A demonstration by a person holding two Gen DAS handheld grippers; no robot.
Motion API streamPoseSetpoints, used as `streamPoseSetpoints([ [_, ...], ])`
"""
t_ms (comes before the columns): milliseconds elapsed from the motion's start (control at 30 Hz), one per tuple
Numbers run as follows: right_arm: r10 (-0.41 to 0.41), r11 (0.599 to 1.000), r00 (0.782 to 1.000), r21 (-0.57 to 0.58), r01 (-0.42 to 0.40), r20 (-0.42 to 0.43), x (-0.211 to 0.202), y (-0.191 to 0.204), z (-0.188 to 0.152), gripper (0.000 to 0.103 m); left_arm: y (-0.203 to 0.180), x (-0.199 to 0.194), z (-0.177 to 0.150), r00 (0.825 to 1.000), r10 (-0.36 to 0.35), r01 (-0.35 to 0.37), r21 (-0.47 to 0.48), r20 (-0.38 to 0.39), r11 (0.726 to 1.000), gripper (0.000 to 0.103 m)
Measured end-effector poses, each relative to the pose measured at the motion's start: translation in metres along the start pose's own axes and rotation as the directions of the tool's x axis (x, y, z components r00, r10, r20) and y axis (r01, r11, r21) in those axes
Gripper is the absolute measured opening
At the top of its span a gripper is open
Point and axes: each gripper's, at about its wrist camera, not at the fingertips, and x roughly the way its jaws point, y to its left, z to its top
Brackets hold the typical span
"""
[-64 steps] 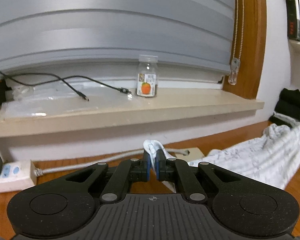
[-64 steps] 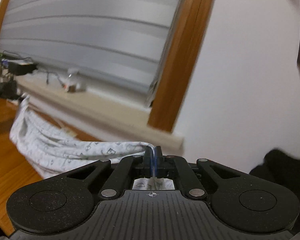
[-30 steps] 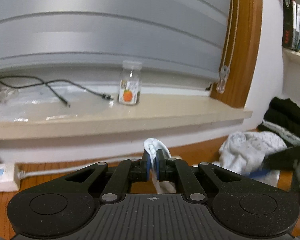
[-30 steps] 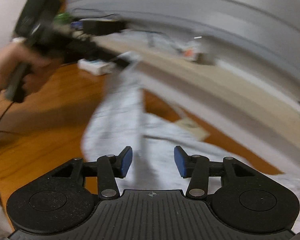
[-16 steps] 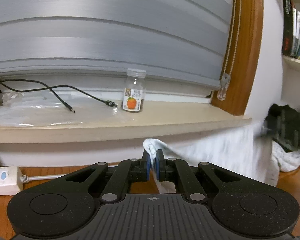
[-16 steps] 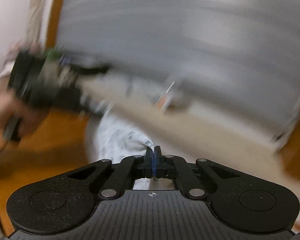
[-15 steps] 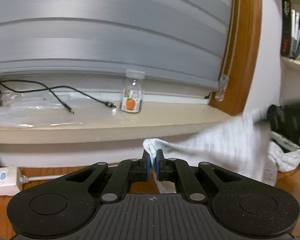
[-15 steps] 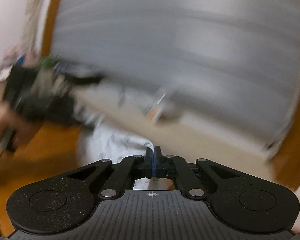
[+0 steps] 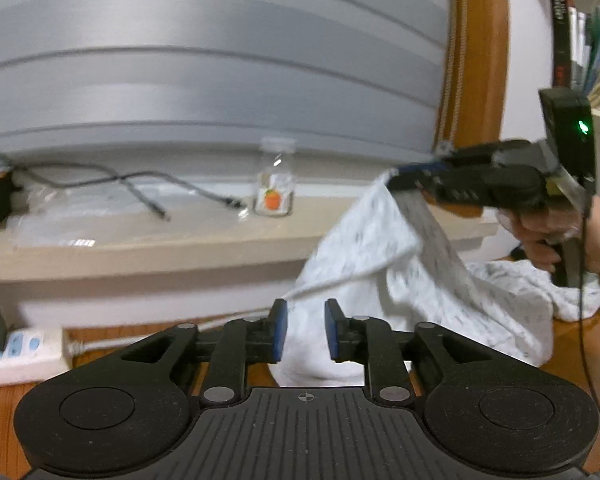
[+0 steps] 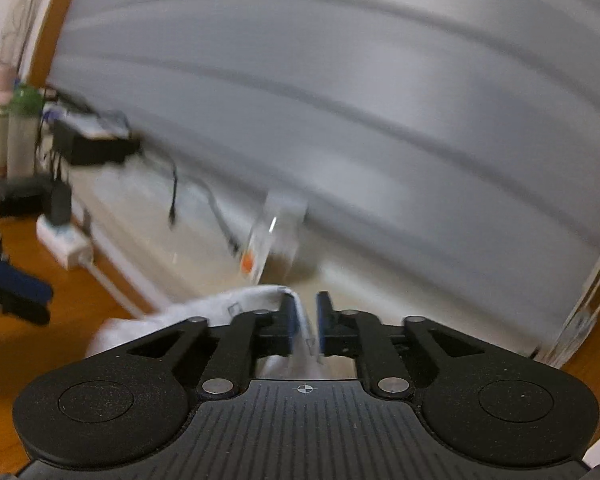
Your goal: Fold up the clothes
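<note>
Two grippers are seen. The left gripper [image 9: 305,330] has just been opening; its pads stand apart, with the white patterned garment [image 9: 384,264] behind the gap, ungripped. The right gripper [image 10: 305,322], jaws likewise just parted slightly, has a garment edge between its pads; whether it is pinched cannot be told. A small bottle [image 9: 275,189] stands on the sill [image 9: 148,248].

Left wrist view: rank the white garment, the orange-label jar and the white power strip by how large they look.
1. white garment, far the largest.
2. white power strip.
3. orange-label jar.
The last two look close; the strip sits nearer the camera and is partly cut off, so that order is unsure.
</note>
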Motion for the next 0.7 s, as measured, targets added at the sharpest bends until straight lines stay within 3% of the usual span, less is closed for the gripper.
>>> streamPoseSetpoints([
  [67, 0.008, 1.000, 1.000, 0.004, -0.008, -0.025, -0.002, 0.002, -0.010, 0.027, 0.001, 0.004, -0.005, 1.000, 0.003, -0.003, 0.000, -0.013, 1.000, 0.024],
  [200, 0.055, 0.999, 0.995, 0.005, -0.054, -0.084, -0.025, 0.010, -0.035, 0.028, -0.009, 0.014, -0.014, 0.997, -0.062, 0.062, -0.004, -0.036, 0.998, 0.022],
  [367, 0.175, 0.984, 0.973, -0.003, -0.177, -0.150, -0.060, 0.029, -0.069, 0.043, -0.034, 0.028, -0.025, 0.992, -0.101, 0.105, 0.039, -0.080, 0.994, 0.022],
  [467, 0.242, 0.968, 0.951, -0.023, -0.251, -0.192, -0.068, 0.043, -0.091, 0.044, -0.040, 0.039, -0.028, 0.990, -0.089, 0.095, 0.058, -0.110, 0.994, 0.022],
  [600, 0.222, 0.958, 0.941, -0.125, -0.260, -0.256, -0.056, 0.063, -0.107, 0.044, -0.044, 0.051, -0.030, 0.987, -0.090, 0.099, 0.060, -0.135, 0.993, 0.022],
  [633, 0.213, 0.958, 0.941, -0.132, -0.254, -0.264, -0.052, 0.062, -0.108, 0.040, -0.048, 0.051, -0.031, 0.986, -0.089, 0.099, 0.067, -0.140, 0.993, 0.022],
  [700, 0.217, 0.965, 0.945, -0.093, -0.245, -0.243, -0.049, 0.049, -0.101, 0.012, -0.052, 0.051, -0.034, 0.985, -0.091, 0.104, 0.083, -0.149, 0.991, 0.022],
])
